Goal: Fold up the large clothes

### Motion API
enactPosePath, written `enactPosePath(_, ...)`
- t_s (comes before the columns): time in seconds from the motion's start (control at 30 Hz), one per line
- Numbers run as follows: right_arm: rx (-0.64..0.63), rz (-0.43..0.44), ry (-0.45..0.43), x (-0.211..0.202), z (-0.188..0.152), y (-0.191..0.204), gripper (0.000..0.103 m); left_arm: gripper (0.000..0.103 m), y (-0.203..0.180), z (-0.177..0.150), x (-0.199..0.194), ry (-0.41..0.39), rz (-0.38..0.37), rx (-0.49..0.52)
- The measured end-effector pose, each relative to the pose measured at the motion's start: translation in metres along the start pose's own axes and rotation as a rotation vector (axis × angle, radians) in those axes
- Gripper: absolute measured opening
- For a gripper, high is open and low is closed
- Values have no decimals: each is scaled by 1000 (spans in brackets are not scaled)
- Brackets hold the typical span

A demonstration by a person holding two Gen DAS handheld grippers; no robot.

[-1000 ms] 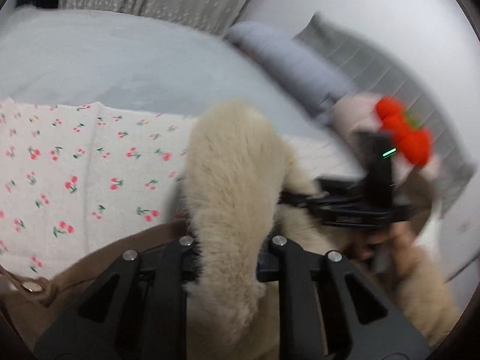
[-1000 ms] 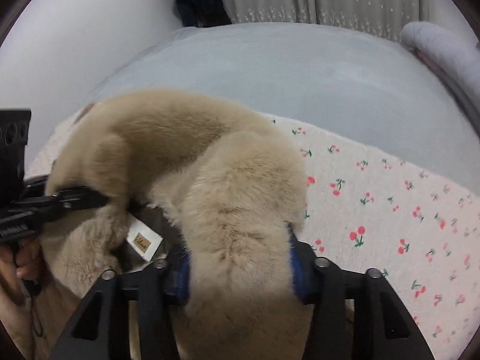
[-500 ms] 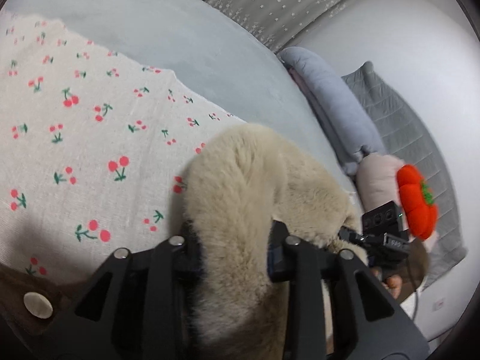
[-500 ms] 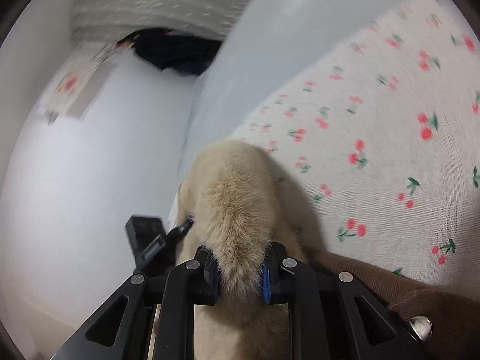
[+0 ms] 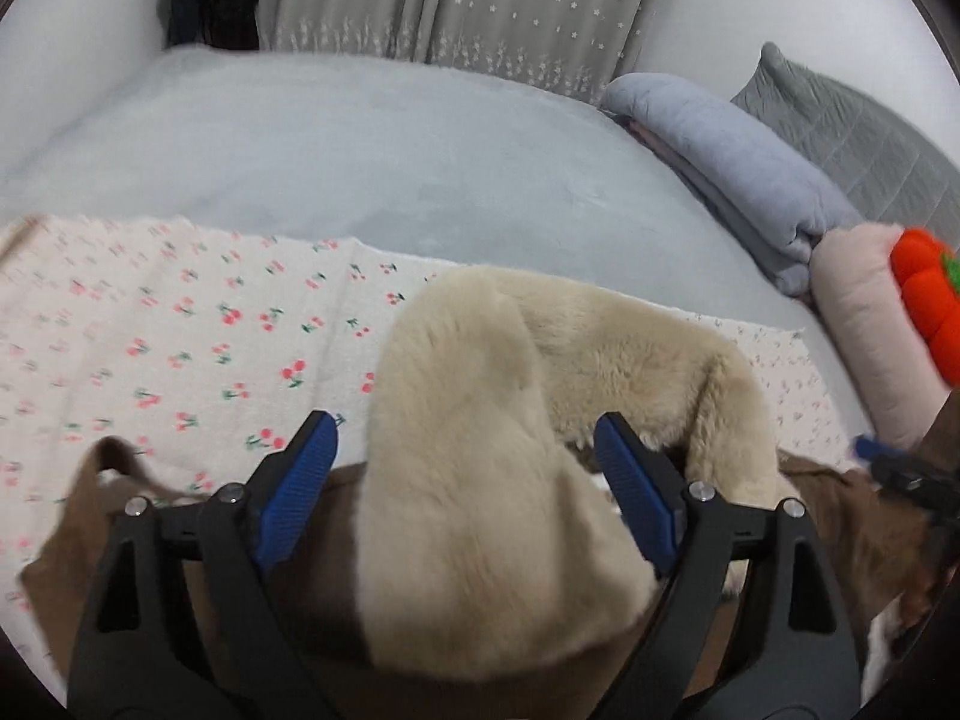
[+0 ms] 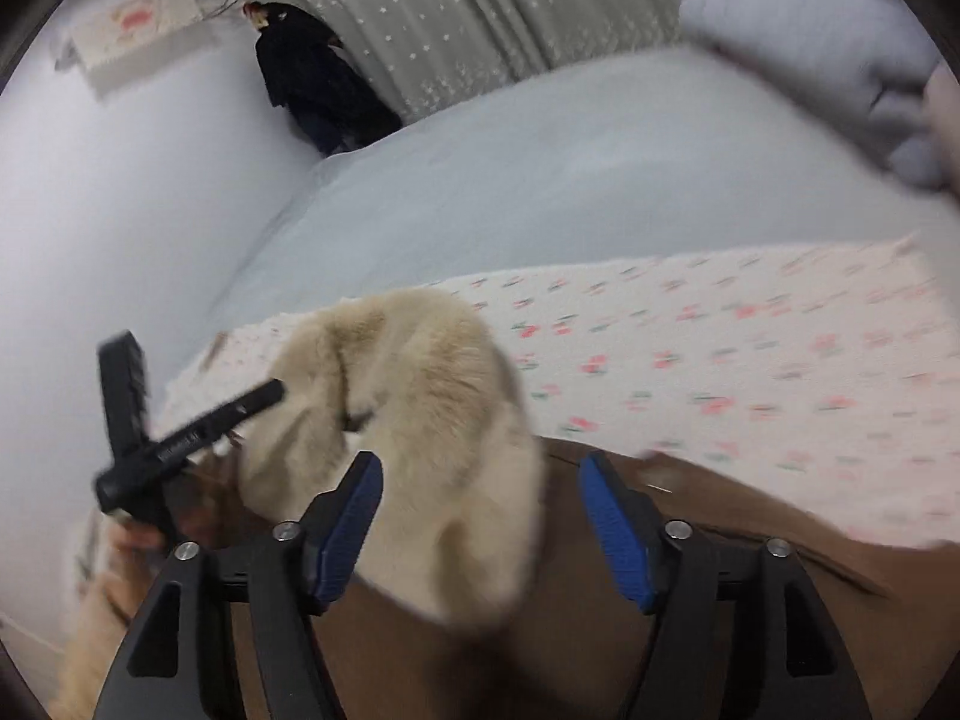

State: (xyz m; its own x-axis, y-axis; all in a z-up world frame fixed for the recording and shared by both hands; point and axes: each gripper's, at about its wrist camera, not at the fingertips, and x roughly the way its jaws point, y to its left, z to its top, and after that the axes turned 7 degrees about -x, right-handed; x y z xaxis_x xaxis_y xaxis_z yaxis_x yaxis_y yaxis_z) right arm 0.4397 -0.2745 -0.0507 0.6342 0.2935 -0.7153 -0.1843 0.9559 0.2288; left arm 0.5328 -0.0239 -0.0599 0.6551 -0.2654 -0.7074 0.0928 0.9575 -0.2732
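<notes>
Both grippers, the left gripper (image 5: 465,468) and the right gripper (image 6: 480,510), are matte black frames with ribbed blue pads (image 5: 297,495) (silver screws at the joints).

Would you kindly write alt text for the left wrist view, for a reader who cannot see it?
The left gripper stands open, its jaws having just been opening, with the cream fur collar of a brown coat lying loose between its blue pads. The coat rests on a cherry-print cloth spread over a grey bed.
</notes>
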Motion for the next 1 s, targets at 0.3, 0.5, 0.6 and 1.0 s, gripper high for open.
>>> enactPosePath(0.3,94,-444,-114,-179,-56,-82,84,97,-35,-44,-70,33,18,159)
enactPosePath(0.5,265,-709,-159,-272,-100,-141,86,97,-63,-65,-82,57,8,204)
enactPosePath(0.6,362,-737,-168,-288,-114,-168,86,97,-85,-77,-75,86,-55,175)
enactPosePath(1.0,537,-542,-346,-284,-120,-231,7,49,-196,-151,0,283,-342,181)
